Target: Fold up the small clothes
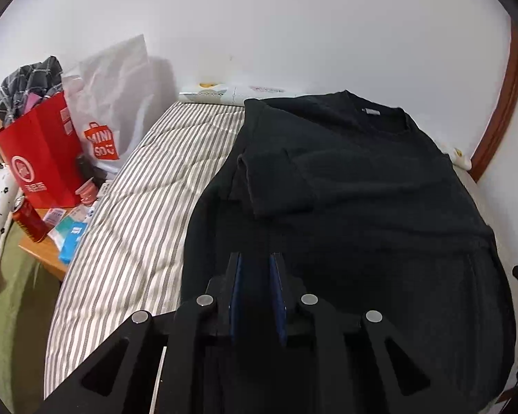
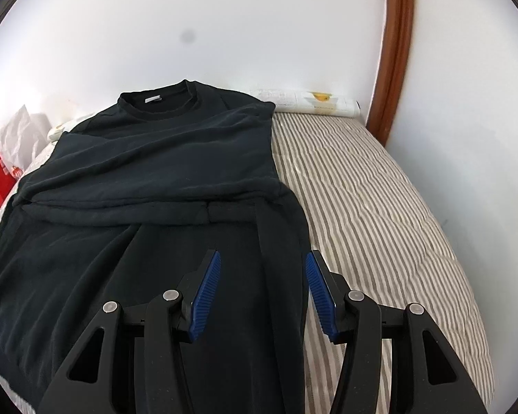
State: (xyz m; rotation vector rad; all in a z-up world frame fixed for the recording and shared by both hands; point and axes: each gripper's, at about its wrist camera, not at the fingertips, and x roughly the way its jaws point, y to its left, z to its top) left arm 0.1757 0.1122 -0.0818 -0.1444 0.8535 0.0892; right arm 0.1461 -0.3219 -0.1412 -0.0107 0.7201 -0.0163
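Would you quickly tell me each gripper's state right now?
Left gripper: fingers slightly apart, holding nothing.
Right gripper: open, empty, above the black T-shirt.

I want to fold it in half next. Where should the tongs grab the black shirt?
Probably grab the black shirt at its bottom hem, the edge nearest the tongs, one tong near each corner. Come in low from the near side of the striped mattress. Both sleeves are already folded inward and the collar lies far away, so the hem can lift toward it.

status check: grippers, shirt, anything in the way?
Left gripper slightly open, empty. Right gripper open, empty, over black T-shirt. Shirt flat on striped mattress, both sleeves folded in. Nothing on it.
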